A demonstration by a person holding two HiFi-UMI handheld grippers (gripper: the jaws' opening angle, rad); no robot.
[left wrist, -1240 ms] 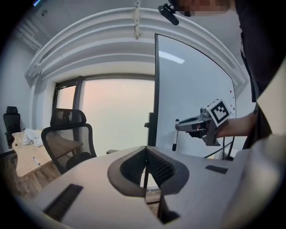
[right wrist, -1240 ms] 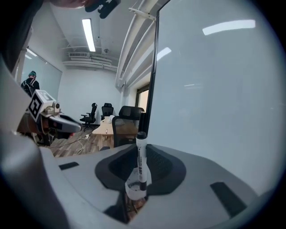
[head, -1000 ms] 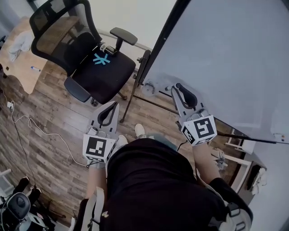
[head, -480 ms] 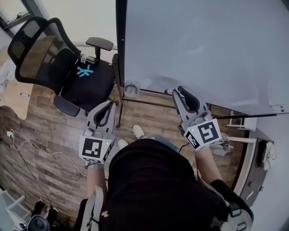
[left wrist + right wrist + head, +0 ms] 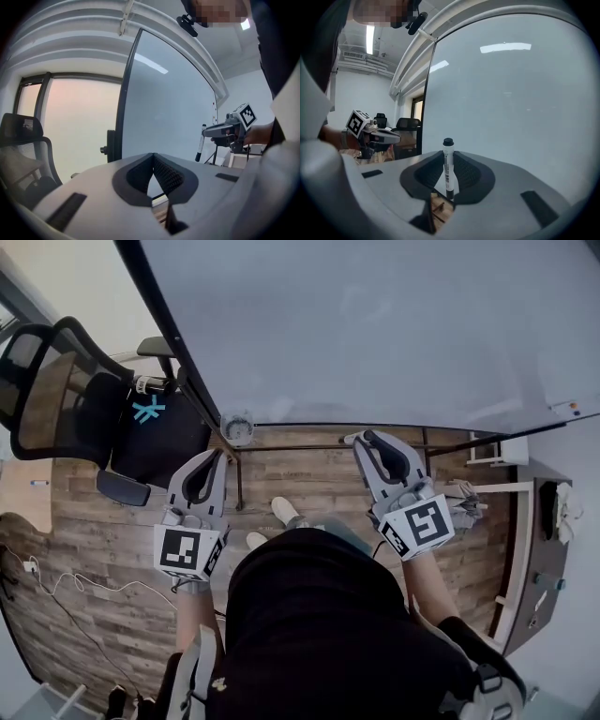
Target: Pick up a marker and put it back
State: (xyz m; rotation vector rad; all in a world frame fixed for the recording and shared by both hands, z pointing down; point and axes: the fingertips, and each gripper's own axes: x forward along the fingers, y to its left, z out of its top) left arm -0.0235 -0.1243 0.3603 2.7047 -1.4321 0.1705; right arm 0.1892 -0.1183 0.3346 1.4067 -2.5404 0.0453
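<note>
Two hand-held grippers, one marker. The right hand-held gripper (image 5: 362, 439) pinches the marker (image 5: 448, 161), which stands upright with its cap toward 12 o'clock. The left hand-held gripper (image 5: 214, 457) is pressed together with nothing between its jaws.

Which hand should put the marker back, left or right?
Right. The right gripper holds the marker upright between its jaws, facing the whiteboard. The left gripper is shut with nothing in it, so it would probably have to take the marker first.
</note>
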